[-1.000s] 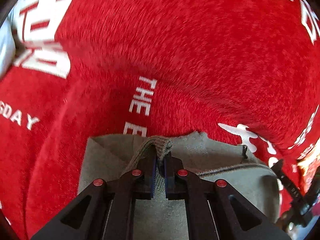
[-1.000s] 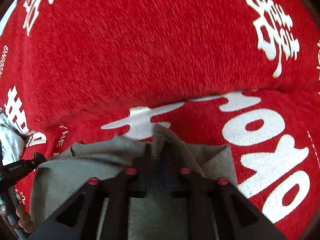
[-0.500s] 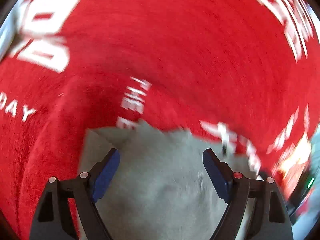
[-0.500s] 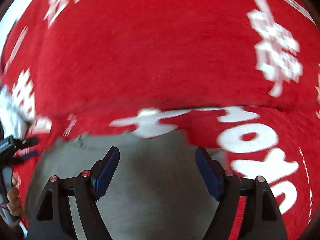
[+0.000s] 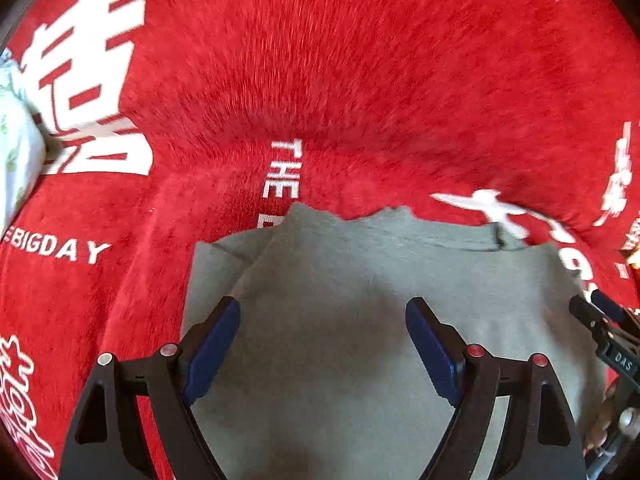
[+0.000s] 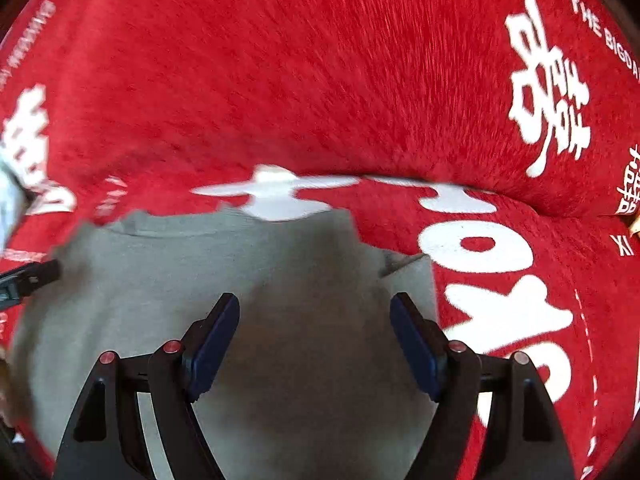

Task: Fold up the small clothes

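Observation:
A small grey-green garment [image 5: 360, 288] lies folded flat on a red plush cover [image 5: 320, 80] with white lettering. My left gripper [image 5: 323, 320] hangs open over the garment's left part, holding nothing. In the right wrist view the same garment [image 6: 192, 264] lies below my right gripper [image 6: 315, 316], which is open and empty over its right part. A folded corner [image 6: 404, 260] shows at the garment's right edge. The right gripper's tip [image 5: 600, 320] shows at the right edge of the left wrist view.
A pale patterned cloth [image 5: 16, 152] lies at the far left edge of the red cover. The cover rises in a soft ridge [image 6: 360, 140] behind the garment. The left gripper's tip [image 6: 28, 280] shows at the left of the right wrist view.
Both grippers were shut on the garment's top edge a second ago. Both have opened, let go and drawn back, and the garment now lies flat.

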Demonstrator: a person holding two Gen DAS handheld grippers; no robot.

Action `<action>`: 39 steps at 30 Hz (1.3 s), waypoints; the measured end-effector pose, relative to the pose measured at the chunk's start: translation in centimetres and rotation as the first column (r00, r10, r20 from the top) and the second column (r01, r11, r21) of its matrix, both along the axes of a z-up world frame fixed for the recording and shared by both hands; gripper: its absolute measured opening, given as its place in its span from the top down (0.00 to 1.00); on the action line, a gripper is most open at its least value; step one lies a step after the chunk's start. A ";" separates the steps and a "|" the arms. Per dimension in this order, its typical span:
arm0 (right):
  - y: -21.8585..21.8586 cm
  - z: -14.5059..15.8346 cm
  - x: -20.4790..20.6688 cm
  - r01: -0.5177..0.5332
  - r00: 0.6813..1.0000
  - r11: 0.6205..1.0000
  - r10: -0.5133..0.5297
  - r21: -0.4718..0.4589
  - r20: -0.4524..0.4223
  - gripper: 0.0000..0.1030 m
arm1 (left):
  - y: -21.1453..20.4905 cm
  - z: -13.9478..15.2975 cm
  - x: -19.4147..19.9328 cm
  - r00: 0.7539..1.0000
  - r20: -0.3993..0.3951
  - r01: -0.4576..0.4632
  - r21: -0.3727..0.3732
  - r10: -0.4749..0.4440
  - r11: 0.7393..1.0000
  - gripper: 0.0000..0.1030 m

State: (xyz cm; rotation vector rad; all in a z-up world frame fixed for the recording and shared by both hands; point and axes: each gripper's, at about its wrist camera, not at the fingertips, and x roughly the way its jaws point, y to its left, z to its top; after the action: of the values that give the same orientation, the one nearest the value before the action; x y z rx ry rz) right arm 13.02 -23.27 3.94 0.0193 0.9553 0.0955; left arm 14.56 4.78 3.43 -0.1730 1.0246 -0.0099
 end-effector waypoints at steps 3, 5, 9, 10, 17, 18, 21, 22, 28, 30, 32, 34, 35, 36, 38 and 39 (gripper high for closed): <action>1.8 1.2 -3.5 -0.069 0.997 0.996 0.066 0.063 0.039 0.22 | -1.0 0.6 -3.3 0.999 0.037 0.032 -0.015 -0.032 0.999 0.17; 4.0 1.0 -5.7 -0.127 0.991 0.991 0.125 0.049 0.043 0.22 | -2.0 0.5 -5.5 0.997 0.057 0.043 -0.002 -0.043 0.999 0.17; 6.8 -1.1 -7.9 -0.183 0.983 0.982 0.184 -0.033 0.013 0.22 | -2.8 -1.5 -7.7 0.999 0.016 0.045 0.029 -0.046 0.999 0.17; 6.6 -1.6 -7.7 -0.179 0.984 0.983 0.180 -0.045 0.013 0.22 | -2.7 -1.9 -8.1 0.998 0.030 0.044 0.060 -0.046 0.997 0.17; 0.8 -1.5 -9.4 -0.019 1.000 1.000 0.019 -0.016 0.001 0.21 | 0.2 -1.1 -10.4 0.999 0.035 0.014 0.053 -0.016 0.999 0.17; 0.2 -1.2 -10.1 0.001 1.000 1.000 -0.001 -0.003 0.006 0.21 | 0.7 -0.9 -10.8 1.000 0.029 -0.006 0.025 0.005 1.000 0.17; 0.4 -0.1 -12.2 0.019 0.999 0.999 -0.020 0.037 0.043 0.21 | 0.6 -0.6 -12.4 0.999 0.039 -0.035 -0.051 0.037 0.998 0.17; 0.8 0.1 -12.6 0.006 0.999 0.999 -0.008 0.049 0.053 0.21 | -0.2 -0.6 -13.0 0.999 0.042 -0.025 -0.066 0.028 0.998 0.17; 6.1 -1.4 -15.7 -0.140 0.988 0.990 0.140 -0.009 0.057 0.21 | -4.6 -1.8 -15.0 0.997 0.060 0.037 0.050 -0.040 0.998 0.17; 6.1 -2.4 -16.1 -0.139 0.988 0.988 0.142 -0.062 0.052 0.21 | -4.3 -2.1 -15.4 0.997 0.060 0.043 0.066 -0.047 0.997 0.17; 4.6 -2.4 -16.4 -0.115 0.991 0.992 0.118 -0.043 0.070 0.21 | -3.5 -2.1 -16.0 0.997 0.062 0.044 0.066 -0.048 0.997 0.17; 2.8 -2.4 -16.7 -0.076 0.994 0.997 0.078 -0.027 0.070 0.21 | -2.2 -2.2 -16.8 0.997 0.068 0.035 0.065 -0.040 0.997 0.17; 1.6 -2.4 -16.9 -0.052 0.996 0.998 0.054 -0.018 0.071 0.20 | -1.7 -2.2 -17.3 0.997 0.072 0.033 0.062 -0.037 0.998 0.17; 0.3 -2.4 -17.2 -0.033 0.997 0.999 0.033 -0.005 0.073 0.20 | -1.0 -2.2 -17.8 0.996 0.078 0.030 0.057 -0.034 0.998 0.17; -1.1 -2.3 -17.6 -0.025 0.997 1.000 0.024 0.018 0.079 0.21 | 0.3 -2.2 -18.8 0.997 0.079 0.017 0.033 -0.020 0.999 0.17; -1.5 -2.2 -17.7 -0.023 0.997 0.999 0.021 0.023 0.079 0.21 | 1.0 -2.2 -19.3 0.997 0.072 0.001 0.011 -0.002 1.000 0.17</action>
State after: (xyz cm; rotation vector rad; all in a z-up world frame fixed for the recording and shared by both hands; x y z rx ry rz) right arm -4.69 -24.76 1.77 0.0266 0.8762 0.1275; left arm -4.78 5.78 1.27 -0.1607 0.9529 -0.0119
